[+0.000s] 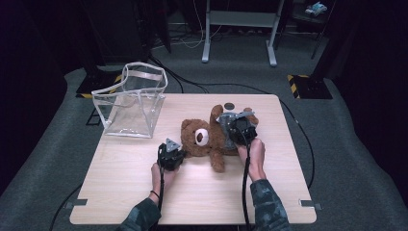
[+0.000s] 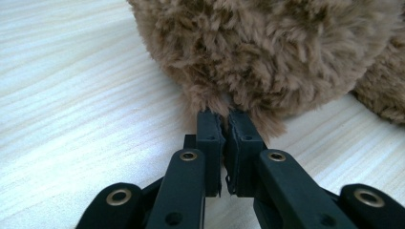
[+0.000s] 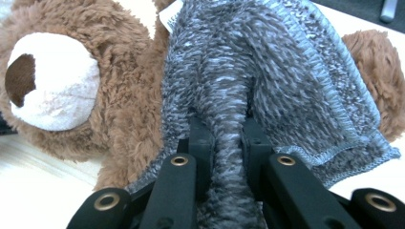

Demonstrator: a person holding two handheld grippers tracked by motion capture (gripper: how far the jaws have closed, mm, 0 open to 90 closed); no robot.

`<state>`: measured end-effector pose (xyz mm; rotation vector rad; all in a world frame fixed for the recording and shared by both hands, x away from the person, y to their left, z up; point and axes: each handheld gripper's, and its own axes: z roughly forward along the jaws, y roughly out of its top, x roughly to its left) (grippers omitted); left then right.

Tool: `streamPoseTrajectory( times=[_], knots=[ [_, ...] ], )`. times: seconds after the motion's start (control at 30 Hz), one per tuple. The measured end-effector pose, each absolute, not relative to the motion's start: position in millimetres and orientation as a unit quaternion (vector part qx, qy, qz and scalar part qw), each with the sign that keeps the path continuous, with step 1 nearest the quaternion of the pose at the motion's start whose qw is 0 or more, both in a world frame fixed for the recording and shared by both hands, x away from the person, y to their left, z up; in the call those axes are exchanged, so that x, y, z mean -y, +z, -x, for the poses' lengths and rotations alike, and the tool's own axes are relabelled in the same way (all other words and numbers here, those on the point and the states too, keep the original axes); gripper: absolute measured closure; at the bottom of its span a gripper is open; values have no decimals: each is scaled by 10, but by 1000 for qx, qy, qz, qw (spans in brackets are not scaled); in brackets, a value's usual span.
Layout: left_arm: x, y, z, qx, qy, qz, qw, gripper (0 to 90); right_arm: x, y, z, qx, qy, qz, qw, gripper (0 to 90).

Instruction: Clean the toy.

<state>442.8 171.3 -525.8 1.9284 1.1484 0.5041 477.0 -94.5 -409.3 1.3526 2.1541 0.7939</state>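
Note:
A brown teddy bear (image 1: pixel 202 137) lies on its back in the middle of the wooden table (image 1: pixel 134 192), its white muzzle (image 3: pixel 52 81) turned toward the left. My left gripper (image 1: pixel 173 155) sits at the bear's head. In the left gripper view its jaws (image 2: pixel 225 117) are shut, pinching a tuft of the bear's fur (image 2: pixel 267 47) at their tips. A grey fluffy cloth (image 3: pixel 277 62) is draped over the bear's belly. My right gripper (image 1: pixel 238 130) hovers over the bear's body, and its jaws (image 3: pixel 224 131) are shut on a bunched fold of that cloth.
A clear plastic bag (image 1: pixel 132 101) with a white rim stands open at the table's back left corner. A small dark round object (image 1: pixel 229 106) lies near the far edge behind the bear. Cables trail from both grippers toward the near edge.

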Motion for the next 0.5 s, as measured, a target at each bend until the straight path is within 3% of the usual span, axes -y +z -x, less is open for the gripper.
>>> streamPoseTrajectory(
  times=[0.23, 0.5],
  knots=[
    [-1686, -5261, -4424, -447, 200, -773, 402, 860, 668, -3952, -4702, -803, 310, -461, 217, 796],
    [-1675, -5265, -4427, -448, 199, -778, 393, 863, 286, -4120, -4958, -821, 290, -453, 193, 796]
  ],
)
